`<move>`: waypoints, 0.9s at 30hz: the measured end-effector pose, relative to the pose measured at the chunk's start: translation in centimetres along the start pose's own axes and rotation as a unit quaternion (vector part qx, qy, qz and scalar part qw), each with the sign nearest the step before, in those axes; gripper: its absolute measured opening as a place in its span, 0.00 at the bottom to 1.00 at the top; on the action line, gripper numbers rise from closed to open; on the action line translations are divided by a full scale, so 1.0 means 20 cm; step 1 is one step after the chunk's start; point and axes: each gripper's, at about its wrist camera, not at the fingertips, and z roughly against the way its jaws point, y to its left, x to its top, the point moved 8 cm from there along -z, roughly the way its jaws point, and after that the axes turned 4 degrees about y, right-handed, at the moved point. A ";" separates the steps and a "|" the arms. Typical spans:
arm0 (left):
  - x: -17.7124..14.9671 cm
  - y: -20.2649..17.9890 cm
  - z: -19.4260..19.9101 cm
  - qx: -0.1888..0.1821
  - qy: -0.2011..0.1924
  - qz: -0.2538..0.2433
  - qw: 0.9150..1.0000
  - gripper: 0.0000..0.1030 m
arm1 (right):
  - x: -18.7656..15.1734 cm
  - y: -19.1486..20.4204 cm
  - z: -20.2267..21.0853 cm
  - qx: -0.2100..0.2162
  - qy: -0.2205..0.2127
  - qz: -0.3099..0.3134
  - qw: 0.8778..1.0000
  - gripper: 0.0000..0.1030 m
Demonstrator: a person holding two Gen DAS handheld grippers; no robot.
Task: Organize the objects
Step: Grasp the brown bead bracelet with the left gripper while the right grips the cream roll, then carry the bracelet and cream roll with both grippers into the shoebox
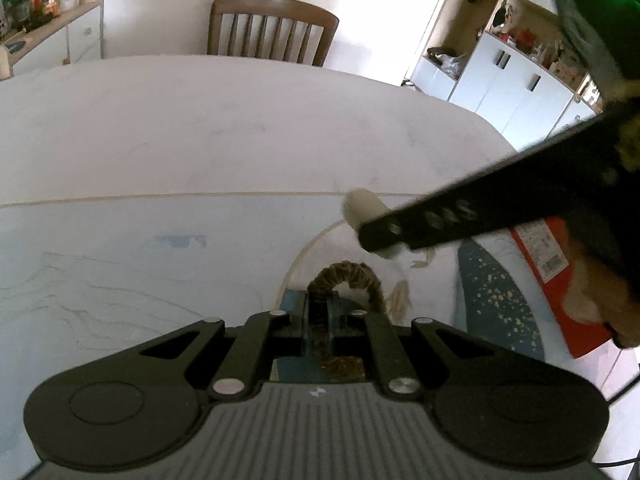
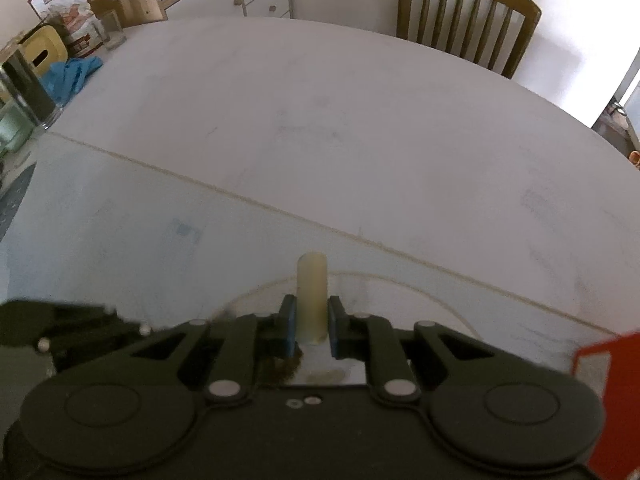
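My left gripper [image 1: 318, 308] is shut on a brown rope handle [image 1: 346, 278], a braided loop that arches up from between its blue pads; what the loop belongs to is hidden below. My right gripper [image 2: 313, 320] is shut on a pale cream cylinder [image 2: 312, 292], which stands up between the blue pads. In the left wrist view the same cylinder [image 1: 362, 210] pokes out past the black finger of the right gripper [image 1: 384, 236], which reaches in from the right above a round clear-rimmed container [image 1: 298, 264].
A white table [image 1: 200, 140] with a seam line stretches ahead, a wooden chair [image 1: 272, 28] behind it. A red box [image 1: 560, 280] and a dark blue speckled item [image 1: 496, 296] lie to the right. Glasses, a blue cloth [image 2: 74, 74] and packages crowd the table's far left.
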 end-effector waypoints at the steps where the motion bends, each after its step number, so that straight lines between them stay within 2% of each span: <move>1: 0.00 0.00 0.02 -0.001 -0.002 0.001 1.000 0.08 | -0.02 0.00 0.03 0.000 -0.002 0.000 1.000 0.13; 9: -0.03 -0.10 0.19 -0.005 -0.012 -0.007 1.000 0.08 | -0.23 0.00 0.28 -0.012 -0.011 -0.009 1.000 0.13; 19: 0.00 -0.33 0.36 -0.017 -0.025 -0.029 0.999 0.08 | -0.44 -0.05 0.52 -0.006 -0.031 -0.032 0.999 0.13; 27: 0.05 -0.54 0.49 -0.026 -0.047 -0.040 0.998 0.08 | -0.59 -0.18 0.70 -0.005 -0.054 -0.057 0.997 0.13</move>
